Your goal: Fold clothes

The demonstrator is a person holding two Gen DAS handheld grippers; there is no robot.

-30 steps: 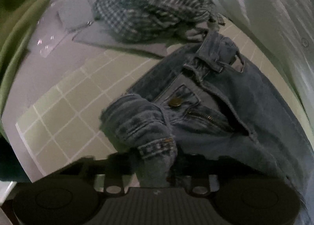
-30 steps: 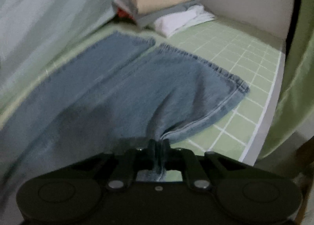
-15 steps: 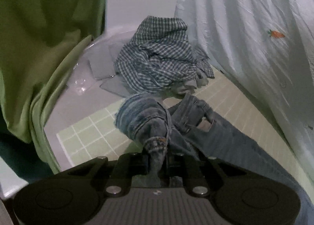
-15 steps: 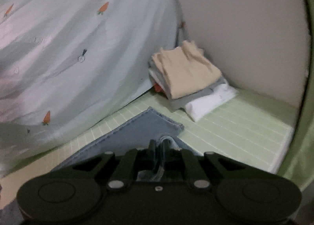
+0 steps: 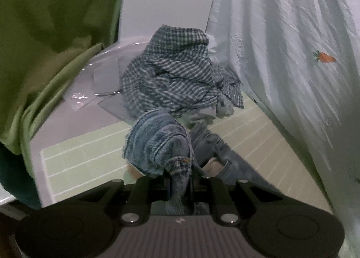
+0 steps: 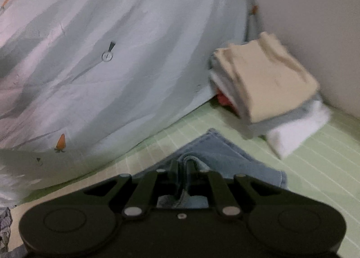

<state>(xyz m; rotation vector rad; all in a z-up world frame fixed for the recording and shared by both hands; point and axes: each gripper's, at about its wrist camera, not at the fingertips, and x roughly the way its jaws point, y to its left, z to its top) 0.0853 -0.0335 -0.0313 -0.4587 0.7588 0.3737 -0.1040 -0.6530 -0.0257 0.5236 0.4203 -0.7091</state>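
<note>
A pair of blue jeans (image 5: pixel 157 145) lies across the green checked mat (image 5: pixel 90 154). My left gripper (image 5: pixel 180 179) is shut on the bunched waistband and holds it lifted above the mat, with the rest of the jeans trailing down to the right. In the right wrist view my right gripper (image 6: pixel 181 168) is shut on the hem of a jeans leg (image 6: pixel 220 156) and holds it raised; the leg fabric hangs below the fingers toward the mat (image 6: pixel 315 159).
A crumpled blue checked shirt (image 5: pixel 177 78) lies beyond the waistband. A stack of folded clothes (image 6: pixel 265 87) with a beige top sits by the wall. A pale carrot-print sheet (image 6: pixel 112 55) hangs along the far side. Green fabric (image 5: pixel 45 33) hangs left.
Both grippers have lifted their ends of the jeans off the mat. The waistband rose toward the checked shirt, and the leg hem rose and drew inward, away from its flat spread.
</note>
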